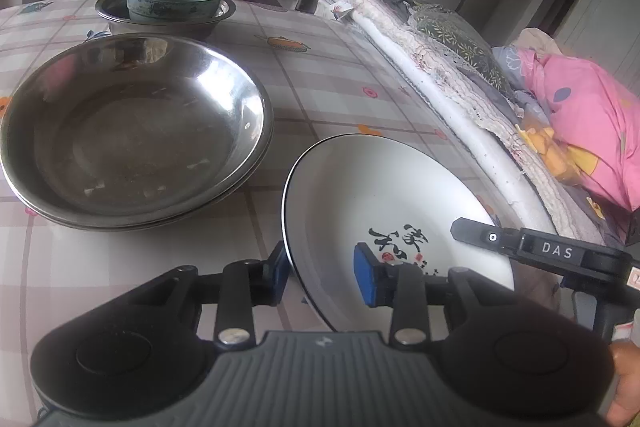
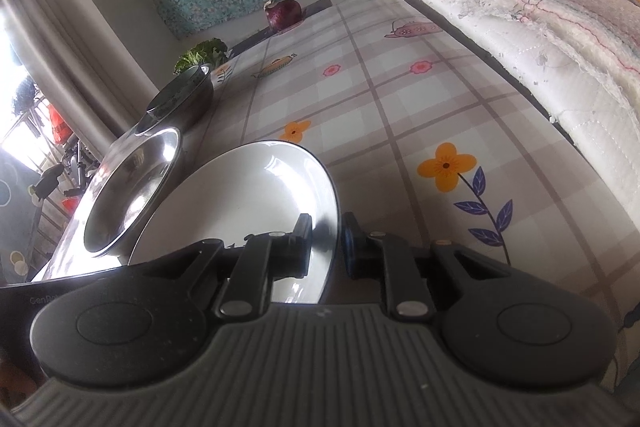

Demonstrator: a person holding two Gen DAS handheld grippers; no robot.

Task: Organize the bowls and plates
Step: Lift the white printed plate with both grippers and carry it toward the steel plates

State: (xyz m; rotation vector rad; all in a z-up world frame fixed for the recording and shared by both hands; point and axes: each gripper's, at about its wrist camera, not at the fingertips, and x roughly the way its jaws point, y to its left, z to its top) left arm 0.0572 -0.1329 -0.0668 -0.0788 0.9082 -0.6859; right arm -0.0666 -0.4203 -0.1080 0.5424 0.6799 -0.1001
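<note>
Both tongs, left [image 1: 326,273] and right [image 2: 328,241], clamp opposite rims of a tilted black-edged white plate [image 1: 384,195] bearing calligraphy.

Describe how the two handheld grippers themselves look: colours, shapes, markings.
The left gripper has a ribbed grey body, black linkage arms with silver pivot bolts, two round black caps, and blue pads on its fingers. The right gripper is the same build; its pads look dark blue. Seen from the left wrist, its black finger carries white "DAS" lettering and a small white ring mark. No cables or sleeves show.
</note>
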